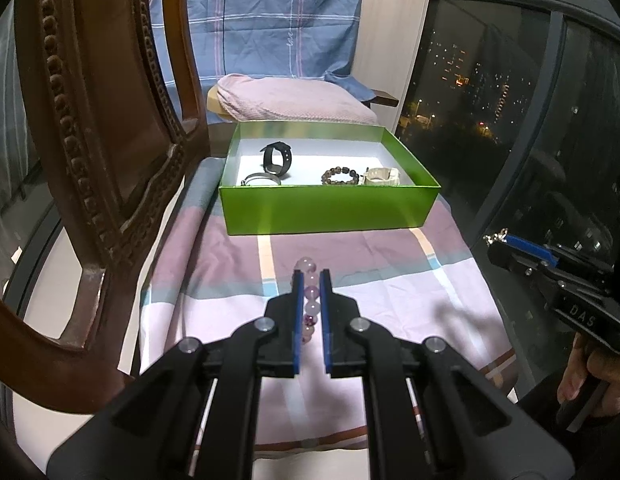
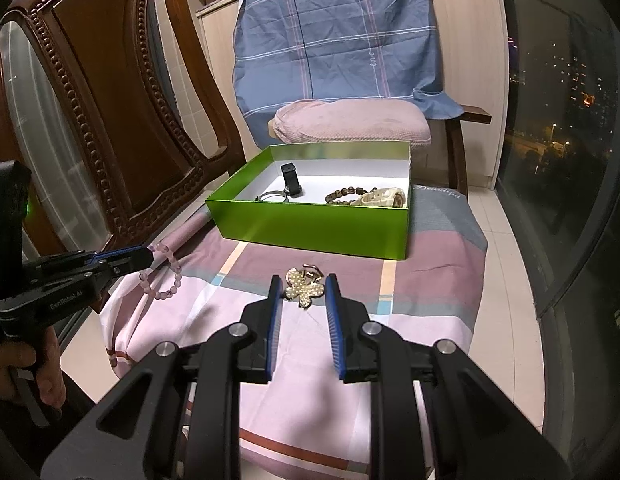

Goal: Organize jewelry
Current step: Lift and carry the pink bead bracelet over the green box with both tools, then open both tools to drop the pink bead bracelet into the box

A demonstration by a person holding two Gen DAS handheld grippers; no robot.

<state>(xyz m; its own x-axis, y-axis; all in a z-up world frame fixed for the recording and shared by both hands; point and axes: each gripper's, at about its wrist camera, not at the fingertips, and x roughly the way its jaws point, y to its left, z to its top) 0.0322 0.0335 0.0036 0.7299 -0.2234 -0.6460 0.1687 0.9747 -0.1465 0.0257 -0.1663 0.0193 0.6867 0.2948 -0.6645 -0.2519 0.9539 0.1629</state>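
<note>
Left wrist view: pink bead bracelet (image 1: 311,300) clamped between the left gripper (image 1: 310,280) pads, loop hanging off the cloth (image 2: 409,312), its long axis running along the fingers toward the green box (image 1: 329,208), likely for carrying there. Right gripper (image 2: 302,292) spread wide, straddling the pearl butterfly clip (image 2: 304,289) on the cloth; wings lie crosswise.
</note>
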